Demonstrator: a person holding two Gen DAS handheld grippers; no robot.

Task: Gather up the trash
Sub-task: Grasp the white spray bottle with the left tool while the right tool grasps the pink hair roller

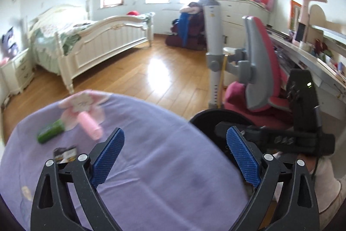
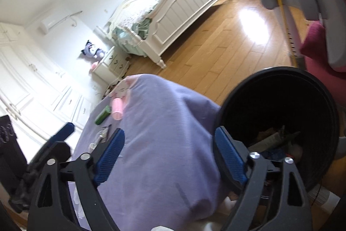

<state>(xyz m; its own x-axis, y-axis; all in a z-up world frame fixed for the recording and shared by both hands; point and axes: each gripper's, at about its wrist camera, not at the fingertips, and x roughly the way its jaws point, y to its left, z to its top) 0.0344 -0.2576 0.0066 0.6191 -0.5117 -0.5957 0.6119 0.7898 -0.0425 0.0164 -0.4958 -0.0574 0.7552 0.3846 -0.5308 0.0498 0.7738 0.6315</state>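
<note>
Beyond our left gripper [image 1: 175,155], jaws spread wide and empty, a green tube [image 1: 51,133], pink roller [image 1: 90,126] and wrapper [image 1: 64,153] lie on the purple cloth [image 1: 151,166]. Our right gripper [image 2: 169,155], equally wide and empty, sits beside the black bin [image 2: 324,101], presumably after dropping trash in.

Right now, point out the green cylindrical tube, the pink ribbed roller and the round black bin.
green cylindrical tube [image 1: 51,131], left wrist view, mid-body.
pink ribbed roller [image 1: 90,126], left wrist view, middle of its side.
round black bin [image 2: 330,105], right wrist view, right rim.

Matt lilac cloth [image 1: 151,166], glossy wood floor [image 1: 138,79], black plastic bin [image 2: 281,79]
</note>
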